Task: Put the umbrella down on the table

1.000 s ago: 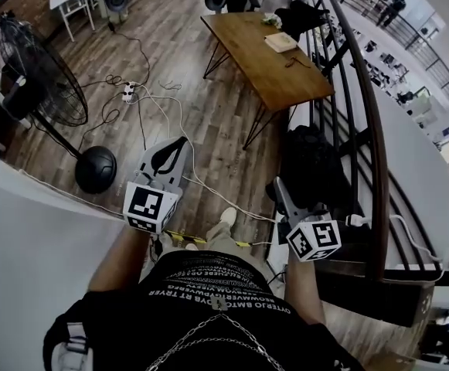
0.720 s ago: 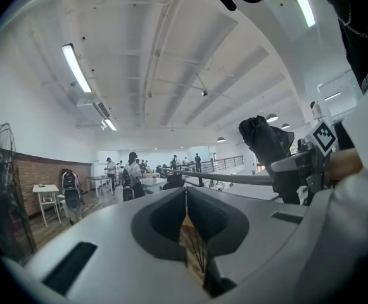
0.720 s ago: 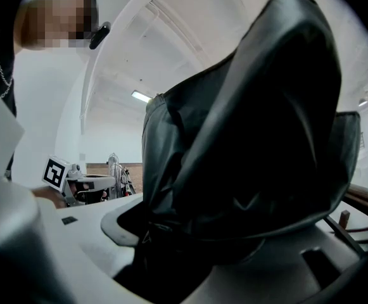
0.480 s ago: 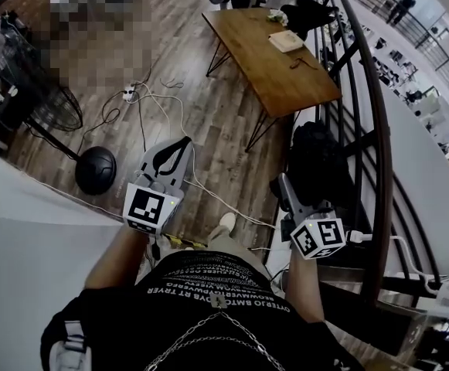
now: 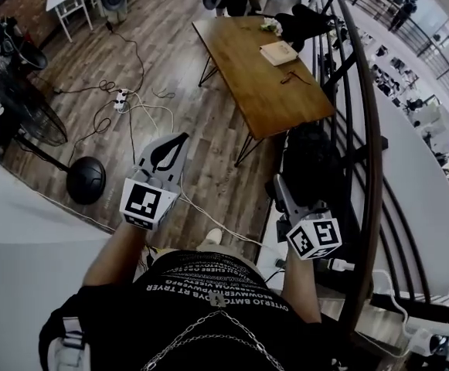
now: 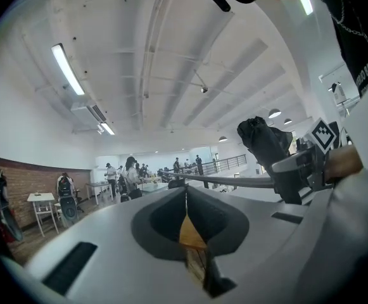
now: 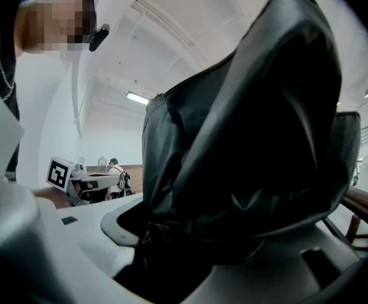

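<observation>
Task not yet done: the folded black umbrella (image 5: 311, 161) is held off the floor in the right gripper (image 5: 280, 188), beside the stair railing (image 5: 367, 153) and well apart from the wooden desk (image 5: 247, 68), which is seen ahead across the wood floor. Left to do, as judged: the desk has to be reached, the umbrella lowered onto a bare part of the top, and the grip let go. A book (image 5: 278, 52) and a few small items are seen at the far end of the desk; the near end looks bare. In the right gripper view the jaws stand fairly wide but are closed on the umbrella (image 7: 247, 125), its black fabric bunched between them and filling most of the frame, so a firm hold is read. The left gripper (image 6: 185, 189) is seen with its jaws brought together at the tips, nothing between them; only floor shows through the hollow behind the tips. It is carried level at the person's left, touching nothing.
</observation>
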Demonstrator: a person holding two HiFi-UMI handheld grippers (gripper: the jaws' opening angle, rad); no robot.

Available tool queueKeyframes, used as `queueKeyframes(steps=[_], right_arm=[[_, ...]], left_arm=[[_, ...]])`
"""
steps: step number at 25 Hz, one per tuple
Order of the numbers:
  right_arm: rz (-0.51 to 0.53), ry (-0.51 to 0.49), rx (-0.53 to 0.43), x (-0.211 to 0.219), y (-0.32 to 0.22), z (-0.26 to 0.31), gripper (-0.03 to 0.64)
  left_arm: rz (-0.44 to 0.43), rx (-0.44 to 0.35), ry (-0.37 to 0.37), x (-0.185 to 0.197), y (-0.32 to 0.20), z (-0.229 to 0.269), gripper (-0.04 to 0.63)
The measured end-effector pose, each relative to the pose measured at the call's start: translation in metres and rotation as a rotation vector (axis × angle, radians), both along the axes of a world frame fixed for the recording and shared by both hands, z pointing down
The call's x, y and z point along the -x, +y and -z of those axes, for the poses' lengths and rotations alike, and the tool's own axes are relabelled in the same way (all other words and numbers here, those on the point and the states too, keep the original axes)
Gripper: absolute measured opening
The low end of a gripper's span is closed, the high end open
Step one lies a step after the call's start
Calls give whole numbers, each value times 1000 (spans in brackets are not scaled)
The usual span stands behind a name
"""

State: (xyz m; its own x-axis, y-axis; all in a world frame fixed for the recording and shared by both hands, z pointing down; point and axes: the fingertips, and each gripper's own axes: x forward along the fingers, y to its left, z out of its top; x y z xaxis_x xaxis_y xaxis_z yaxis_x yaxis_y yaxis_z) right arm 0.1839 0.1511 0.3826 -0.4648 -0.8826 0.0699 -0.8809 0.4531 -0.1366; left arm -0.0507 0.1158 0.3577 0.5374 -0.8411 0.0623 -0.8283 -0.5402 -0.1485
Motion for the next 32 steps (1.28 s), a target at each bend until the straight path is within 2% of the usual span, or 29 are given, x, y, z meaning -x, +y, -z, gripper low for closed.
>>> queueKeyframes(steps=[5,9,12,17,22,32], right_arm=[[45,38,-8,-34,-40,0,284],[59,-10,10,-47,-64,-4,284],[72,-14,18,-49,-69,-5,284],[82,-48,43,-50,-79,-12,284],[105,-20,46,-42,-90,-19,284],[113,-31,86,-29,-143,-30,284]], left_arm=[[26,11,-10,-24,-29,-3,29],[70,31,-17,-23,-38,-7,29],[97,44,-16,-18,-42,-9,29],[123,21,-23,-18,-48,-2,29],[108,30,10,-22,-63,-7,29],[92,41,10,-18,-117,-13,29]])
